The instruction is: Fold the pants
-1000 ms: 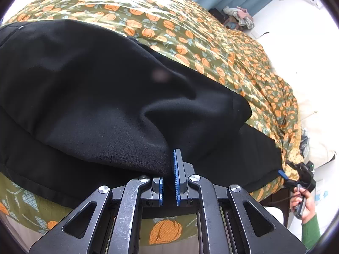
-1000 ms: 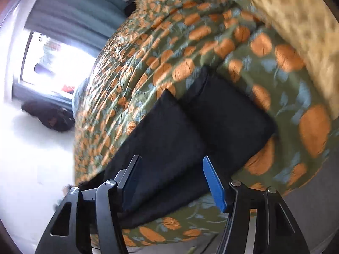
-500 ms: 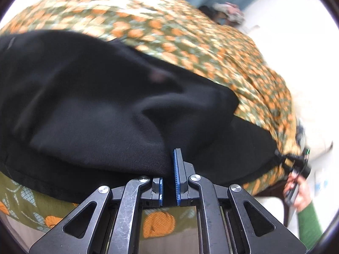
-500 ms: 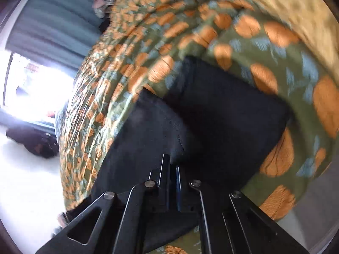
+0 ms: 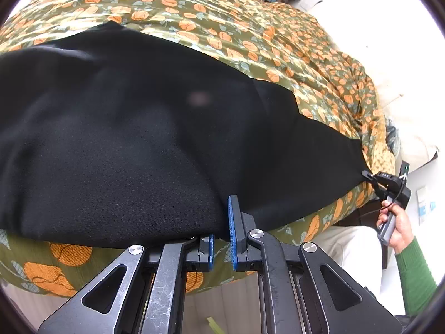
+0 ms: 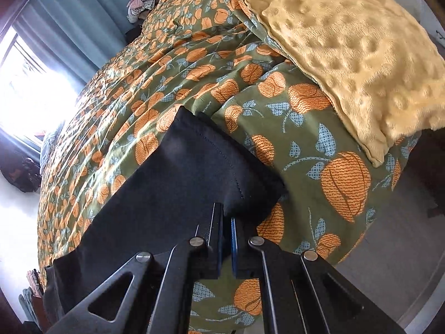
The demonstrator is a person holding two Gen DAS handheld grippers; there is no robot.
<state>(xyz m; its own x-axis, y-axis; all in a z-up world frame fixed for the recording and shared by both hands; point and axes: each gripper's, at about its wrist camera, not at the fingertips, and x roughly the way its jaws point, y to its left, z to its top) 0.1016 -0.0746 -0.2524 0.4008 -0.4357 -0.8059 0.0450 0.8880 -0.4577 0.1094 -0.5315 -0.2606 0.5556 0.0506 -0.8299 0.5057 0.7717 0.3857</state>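
1. Pants (image 5: 133, 128), black, spread lengthwise across bed w/ green-orange floral cover (image 5: 250, 36); fill most of left wrist view.
2. Left gripper (image 5: 222, 222) pressed together on near edge of pants, cloth pinched betw blue pads; fabric bunched up over left finger, right finger (image 5: 233, 239) fully visible.
3. Right gripper (image 6: 226, 222) clamped tight on hem end of pants (image 6: 178, 183); jaws just closed, cloth caught betw them. Stitch line visible near hem corner.
4. Same right gripper (image 5: 385, 181) seen far right in left wrist view, nipping pant-leg tip at bed edge; held by hand (image 5: 396, 226) w/ green sleeve (image 5: 417, 275).
5. Pant leg pulled taut betw both grippers, runs diag from near-left to far-right edge of bed.
6. Yellow bumpy pillow (image 6: 356, 50) on bed top right in right wrist view, apart from pants.
7. Teal curtain (image 6: 80, 25) + bright window (image 6: 25, 83) behind bed on left; clothes pile (image 6: 143, 1) at far end of bed, near curtain.
8. Dark bag-like heap (image 6: 16, 172) on floor under window; cannot tell what exactly.
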